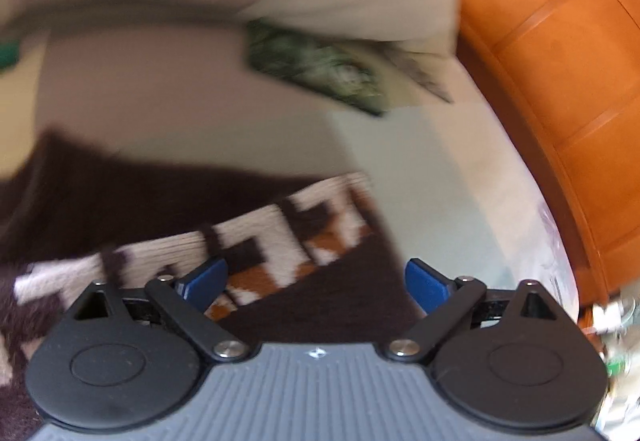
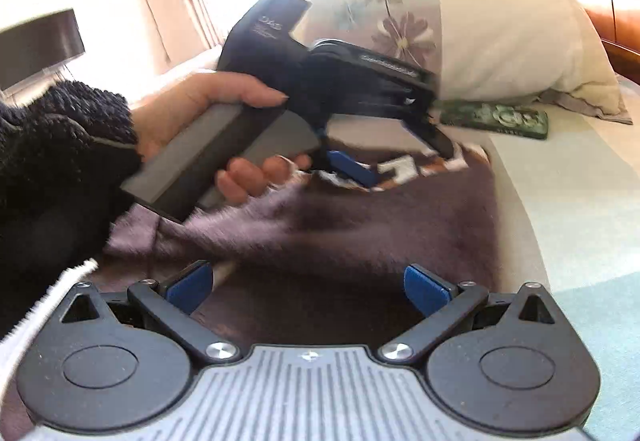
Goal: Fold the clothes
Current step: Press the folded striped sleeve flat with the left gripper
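Observation:
A dark brown fuzzy sweater (image 1: 132,197) with a white and orange patterned band (image 1: 276,241) lies spread on the bed. My left gripper (image 1: 316,283) hovers just over that band, jaws wide open, blue pads (image 1: 208,281) clear of the cloth. In the right wrist view the same sweater (image 2: 340,229) fills the middle. There a hand (image 2: 208,109) holds the left gripper (image 2: 400,155) above the sweater's far patterned edge. My right gripper (image 2: 308,287) stands open over the sweater's near part, with nothing between its fingers. Both views are motion-blurred.
A beige flowered pillow (image 2: 500,33) lies at the head of the bed, with a flat green patterned object (image 2: 496,119) in front of it. An orange wooden headboard (image 1: 560,81) runs along the right. Pale bedsheet (image 2: 560,209) shows right of the sweater. A black fuzzy sleeve (image 2: 56,145) is at left.

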The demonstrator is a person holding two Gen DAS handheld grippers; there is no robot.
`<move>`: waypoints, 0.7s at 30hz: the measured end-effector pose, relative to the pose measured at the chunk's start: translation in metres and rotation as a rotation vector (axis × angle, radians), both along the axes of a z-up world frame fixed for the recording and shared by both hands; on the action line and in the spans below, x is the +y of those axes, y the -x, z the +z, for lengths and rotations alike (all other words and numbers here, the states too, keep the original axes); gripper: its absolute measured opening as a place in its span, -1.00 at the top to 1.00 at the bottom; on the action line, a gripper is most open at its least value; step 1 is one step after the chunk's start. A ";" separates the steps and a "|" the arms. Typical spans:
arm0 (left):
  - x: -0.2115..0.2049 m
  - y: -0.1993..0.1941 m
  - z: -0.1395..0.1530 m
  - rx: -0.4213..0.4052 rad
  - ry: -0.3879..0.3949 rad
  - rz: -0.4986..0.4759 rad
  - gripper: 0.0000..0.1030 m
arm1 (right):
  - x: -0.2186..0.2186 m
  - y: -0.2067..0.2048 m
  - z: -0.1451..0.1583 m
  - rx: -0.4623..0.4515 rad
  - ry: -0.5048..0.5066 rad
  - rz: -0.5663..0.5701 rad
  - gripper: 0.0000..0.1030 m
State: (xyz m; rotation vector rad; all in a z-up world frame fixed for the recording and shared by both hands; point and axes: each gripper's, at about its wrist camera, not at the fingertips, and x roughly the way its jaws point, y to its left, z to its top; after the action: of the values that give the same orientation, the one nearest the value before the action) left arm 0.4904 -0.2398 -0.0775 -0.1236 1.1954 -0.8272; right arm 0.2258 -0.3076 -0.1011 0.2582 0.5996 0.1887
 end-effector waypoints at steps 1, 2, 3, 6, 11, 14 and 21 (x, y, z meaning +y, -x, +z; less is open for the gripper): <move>0.006 -0.002 0.000 0.015 0.028 0.018 -0.82 | -0.001 -0.001 -0.001 0.006 0.004 -0.002 -1.00; 0.009 0.000 0.008 0.009 0.035 0.026 -0.82 | -0.002 -0.001 0.000 0.006 0.000 -0.001 -1.00; 0.012 0.002 0.016 0.003 0.043 0.034 -0.82 | -0.003 0.000 0.001 0.003 -0.006 0.000 -1.00; 0.028 0.019 0.036 -0.010 0.117 -0.005 -0.84 | -0.004 0.002 0.002 -0.006 -0.010 0.000 -1.00; 0.056 0.033 0.020 0.036 0.117 0.021 -0.85 | -0.002 0.000 -0.002 0.007 0.002 -0.002 -1.00; 0.089 0.030 0.008 0.057 0.142 0.108 -0.85 | -0.003 0.000 -0.001 0.004 -0.004 -0.004 -1.00; 0.181 0.025 -0.001 0.043 0.143 0.359 -0.85 | -0.004 0.001 -0.001 0.000 -0.014 -0.005 -1.00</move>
State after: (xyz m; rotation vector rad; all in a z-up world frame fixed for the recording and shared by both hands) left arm 0.4653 -0.0583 -0.0788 -0.4612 1.1115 -0.5942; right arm 0.2249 -0.3115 -0.1021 0.2726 0.5979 0.1883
